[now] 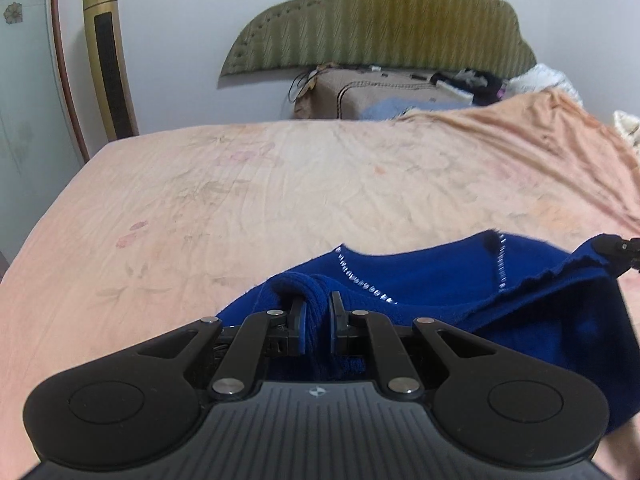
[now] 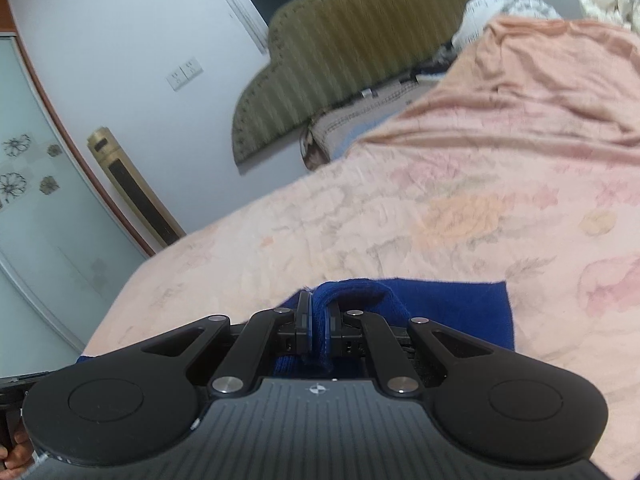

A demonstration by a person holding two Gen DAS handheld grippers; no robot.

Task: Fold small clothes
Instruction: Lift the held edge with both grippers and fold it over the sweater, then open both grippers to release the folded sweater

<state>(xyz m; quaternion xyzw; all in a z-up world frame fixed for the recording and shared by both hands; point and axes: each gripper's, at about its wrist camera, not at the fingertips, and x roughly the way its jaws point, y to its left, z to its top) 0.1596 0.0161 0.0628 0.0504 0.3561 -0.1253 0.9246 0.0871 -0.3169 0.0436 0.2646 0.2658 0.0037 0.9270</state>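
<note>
A royal-blue knit garment (image 1: pixel 436 276) with lines of small rhinestones hangs low over the peach bed sheet (image 1: pixel 280 184). My left gripper (image 1: pixel 317 300) is shut on a ribbed edge of it, the fabric bunched between the pads. At the right edge of the left wrist view the other gripper's black tip pinches the far corner of the cloth. In the right wrist view my right gripper (image 2: pixel 318 300) is shut on a ribbed blue fold, and the blue garment (image 2: pixel 460 308) spreads to the right over the sheet (image 2: pixel 440 208).
An olive padded headboard (image 1: pixel 384 20) stands at the far end, with a brown cushion (image 1: pixel 372 94) and piled clothes beside it. A gold tower fan (image 1: pixel 110 56) stands by the wall at left. A hand (image 2: pixel 14 454) shows at the lower left.
</note>
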